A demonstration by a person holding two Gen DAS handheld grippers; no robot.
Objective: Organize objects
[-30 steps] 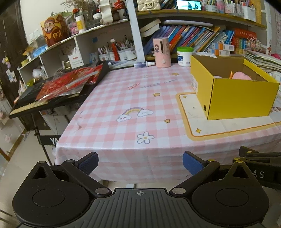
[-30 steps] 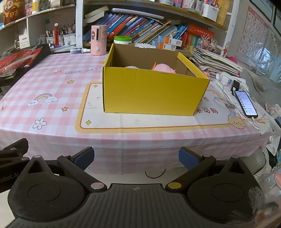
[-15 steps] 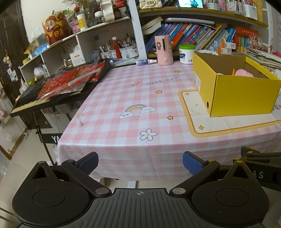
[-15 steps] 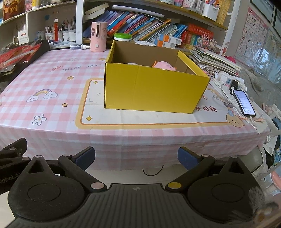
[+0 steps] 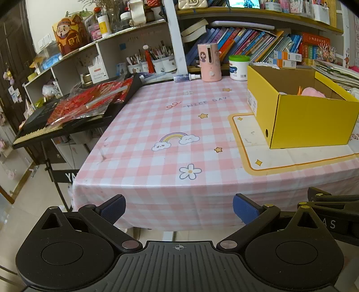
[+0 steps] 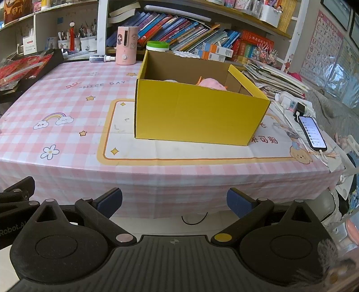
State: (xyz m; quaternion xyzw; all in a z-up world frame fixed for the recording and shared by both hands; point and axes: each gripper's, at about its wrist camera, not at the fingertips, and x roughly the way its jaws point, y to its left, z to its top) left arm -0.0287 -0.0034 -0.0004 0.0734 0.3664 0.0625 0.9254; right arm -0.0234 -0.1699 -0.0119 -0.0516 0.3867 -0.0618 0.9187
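Yellow box (image 6: pixel 197 116) sits mid-desk, straight ahead of the nearer right gripper (image 6: pixel 174 200); both grippers gape empty, left gripper (image 5: pixel 179 206) too.

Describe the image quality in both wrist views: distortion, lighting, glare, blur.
Left wrist view: strong fisheye bending of the shelves and table edge, dark vignette corners, soft even light, sharp. Right wrist view: same curvature, yellow box crisp with a faint shadow on the mat, phone screen bright, lower right corner blurred.
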